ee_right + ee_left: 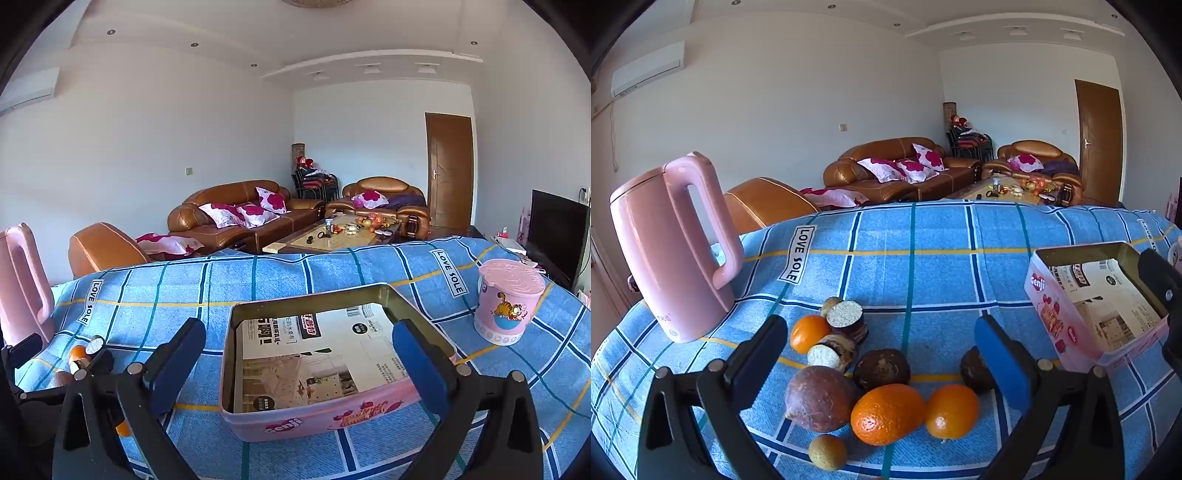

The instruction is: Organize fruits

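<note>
— On the blue checked cloth (923,236), where are the fruits found?

— A loose heap of fruits (871,384) is seen just ahead of the left gripper (881,343), whose jaws are spread wide with nothing held between them. Oranges (886,413), dark round fruits and cut pieces with pale faces are crowded together, several touching. The pink tin (317,417) is set apart to the right, with printed paper lying in it; the right gripper (299,354) is held over it, likewise spread and empty.

— What might be expected to go wrong?

— If one fruit is pinched from the heap, its neighbours could well be nudged, and the round ones may be sent rolling across the cloth. A smooth orange could probably be squeezed out of the blue pads if caught off-centre. The tin looks light and might be shoved by a low approach.

— What writing can be read?

— "Genji" is printed on the tin's side. "LOVE SOLE" is sewn on labels on the cloth. Chinese text on the paper is too small to be made out. A cartoon orange cat is shown on the pink tub (508,306); a small mark on the pink kettle (672,251) cannot be read.
</note>
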`<state>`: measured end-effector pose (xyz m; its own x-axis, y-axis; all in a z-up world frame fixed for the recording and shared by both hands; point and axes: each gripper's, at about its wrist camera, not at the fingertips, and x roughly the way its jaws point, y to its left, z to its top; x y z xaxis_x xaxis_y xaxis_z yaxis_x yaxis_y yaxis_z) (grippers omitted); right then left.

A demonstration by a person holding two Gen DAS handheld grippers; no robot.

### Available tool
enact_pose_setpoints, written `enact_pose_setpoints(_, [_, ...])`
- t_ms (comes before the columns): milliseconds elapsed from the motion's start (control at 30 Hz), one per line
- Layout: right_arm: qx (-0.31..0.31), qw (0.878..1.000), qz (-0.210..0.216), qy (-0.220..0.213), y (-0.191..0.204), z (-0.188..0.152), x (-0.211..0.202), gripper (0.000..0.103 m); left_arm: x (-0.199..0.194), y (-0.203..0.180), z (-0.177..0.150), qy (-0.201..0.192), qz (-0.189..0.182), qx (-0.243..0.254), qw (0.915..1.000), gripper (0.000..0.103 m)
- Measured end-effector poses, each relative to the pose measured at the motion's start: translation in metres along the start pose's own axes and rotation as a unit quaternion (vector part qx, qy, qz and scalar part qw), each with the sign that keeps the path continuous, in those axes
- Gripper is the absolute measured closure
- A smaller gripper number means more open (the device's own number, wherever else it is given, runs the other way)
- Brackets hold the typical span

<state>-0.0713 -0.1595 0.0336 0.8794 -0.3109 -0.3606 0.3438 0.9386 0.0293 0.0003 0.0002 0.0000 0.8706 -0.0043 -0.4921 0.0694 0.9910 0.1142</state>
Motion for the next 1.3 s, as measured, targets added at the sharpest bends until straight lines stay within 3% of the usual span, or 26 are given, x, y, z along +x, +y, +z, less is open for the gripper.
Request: enact_pose_setpoints(1300, [0.002, 1.000, 0.000, 0.002, -0.0004, -0.0004, 0.0009, 0.001, -0.0042, -0.0022, -0.0021, -0.004, -0.015, 0.001, 0.9999, 0.000])
